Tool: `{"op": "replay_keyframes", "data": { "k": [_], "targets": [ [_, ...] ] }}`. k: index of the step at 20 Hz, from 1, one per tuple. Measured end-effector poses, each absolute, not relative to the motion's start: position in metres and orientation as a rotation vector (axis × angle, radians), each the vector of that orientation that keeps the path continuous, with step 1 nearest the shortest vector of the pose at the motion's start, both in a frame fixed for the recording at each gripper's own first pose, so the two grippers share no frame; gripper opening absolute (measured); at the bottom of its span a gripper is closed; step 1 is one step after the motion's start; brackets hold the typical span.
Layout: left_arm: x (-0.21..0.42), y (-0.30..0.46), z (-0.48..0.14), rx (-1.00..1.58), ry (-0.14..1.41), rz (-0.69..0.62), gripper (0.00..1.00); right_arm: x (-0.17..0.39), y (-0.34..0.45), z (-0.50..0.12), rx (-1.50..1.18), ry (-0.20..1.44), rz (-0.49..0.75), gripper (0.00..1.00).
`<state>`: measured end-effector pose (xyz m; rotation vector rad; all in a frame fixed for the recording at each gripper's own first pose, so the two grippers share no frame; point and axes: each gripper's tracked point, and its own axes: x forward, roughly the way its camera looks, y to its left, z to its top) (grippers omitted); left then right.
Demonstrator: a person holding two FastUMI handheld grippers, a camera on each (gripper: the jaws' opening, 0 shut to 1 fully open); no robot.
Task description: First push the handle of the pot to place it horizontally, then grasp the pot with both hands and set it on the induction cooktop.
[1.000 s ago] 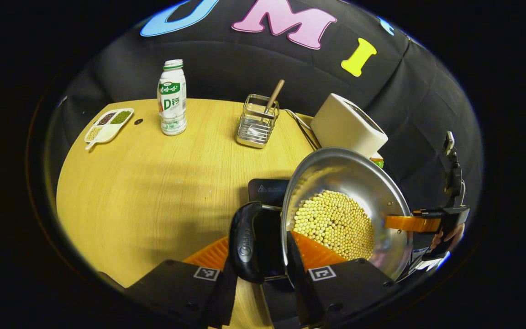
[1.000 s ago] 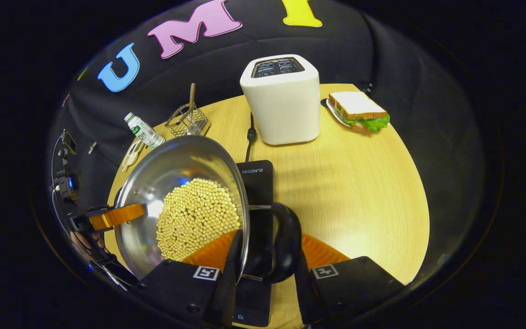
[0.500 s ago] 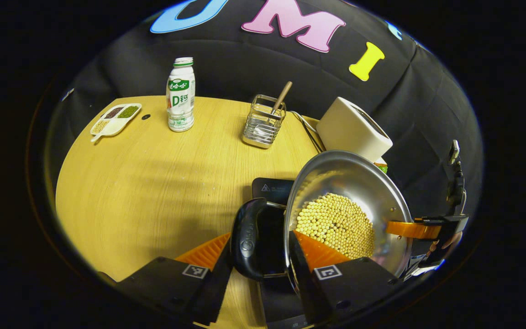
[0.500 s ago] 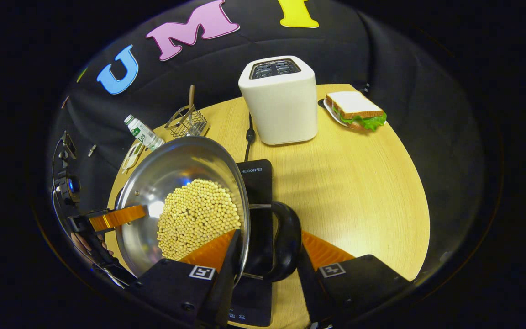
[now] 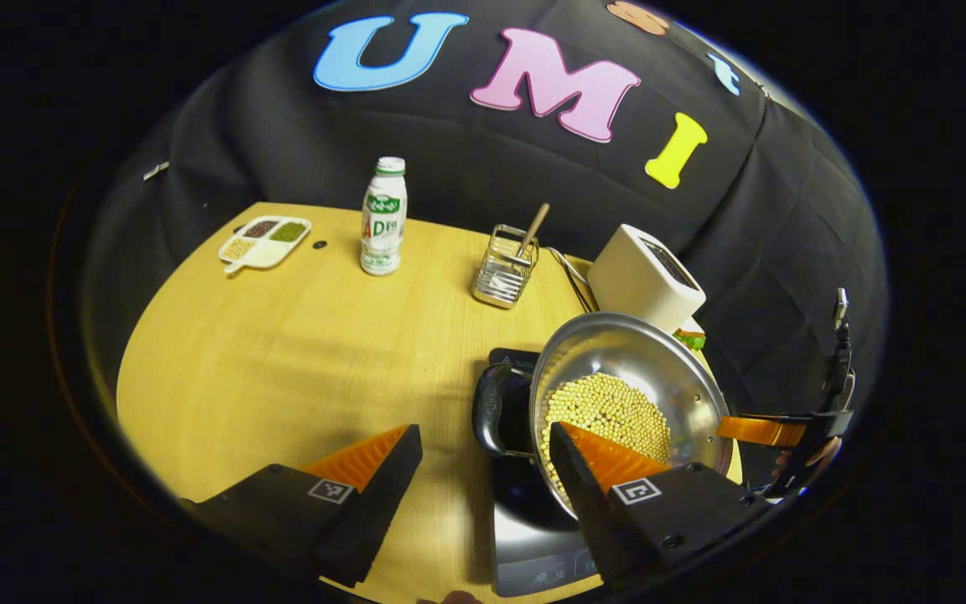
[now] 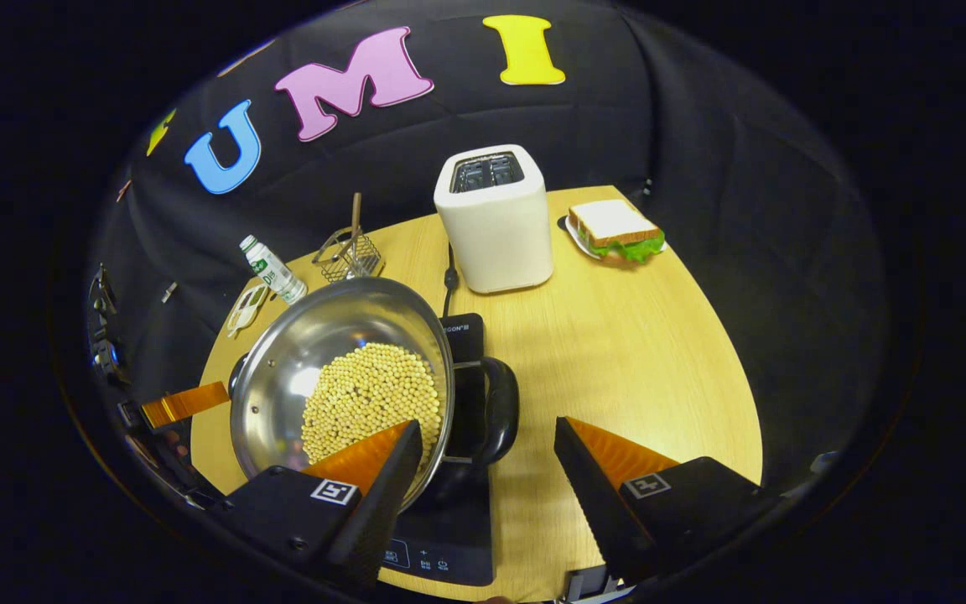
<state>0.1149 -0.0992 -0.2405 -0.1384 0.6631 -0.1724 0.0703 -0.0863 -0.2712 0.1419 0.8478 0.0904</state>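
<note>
A steel pot (image 5: 659,369) holding several yellow beans rests on the black induction cooktop (image 5: 533,537). Its black loop handle (image 5: 491,409) lies just ahead of my left gripper (image 5: 483,434), which is open and clear of it. In the right gripper view the same pot (image 6: 324,344) sits on the cooktop (image 6: 441,554), and its other loop handle (image 6: 500,411) lies ahead of my right gripper (image 6: 487,428), open too, touching nothing. Each gripper appears across the pot in the other's view: the right gripper (image 5: 764,430) and the left gripper (image 6: 185,403).
On the round wooden table (image 5: 282,361) stand a drink bottle (image 5: 383,216), a divided snack dish (image 5: 263,239) and a wire utensil holder (image 5: 506,268). A white toaster (image 6: 494,220) and a sandwich on a plate (image 6: 615,231) stand behind the cooktop.
Both grippers were shut on the pot's loop handles; now both have opened and drawn back. The pot has settled on the cooktop.
</note>
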Motion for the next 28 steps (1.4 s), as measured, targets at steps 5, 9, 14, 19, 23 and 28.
{"op": "replay_keyframes", "data": {
  "k": [5, 9, 14, 19, 23, 28],
  "targets": [
    [0.089, -0.066, -0.164, -0.014, 0.451, -0.093, 0.96, 0.065, -0.084, -0.205, 0.083, 0.655, 0.070, 0.99],
    [0.057, -0.057, -0.106, 0.025, 0.293, -0.059, 0.95, 0.058, -0.071, -0.137, 0.034, 0.452, 0.069, 0.99],
    [0.014, -0.046, -0.047, 0.063, 0.104, 0.007, 0.95, 0.039, -0.060, -0.054, 0.018, 0.191, 0.030, 0.99],
    [-0.027, -0.032, -0.022, 0.077, 0.006, 0.063, 0.95, 0.002, -0.055, -0.019, 0.013, 0.089, 0.032, 0.98],
    [-0.048, -0.024, -0.020, 0.076, -0.021, 0.069, 0.95, -0.025, -0.053, -0.014, -0.009, 0.056, 0.007, 0.98],
    [-0.053, -0.021, -0.028, 0.065, -0.003, 0.053, 0.95, -0.036, -0.044, -0.013, 0.013, 0.052, -0.004, 0.98]
  ]
}}
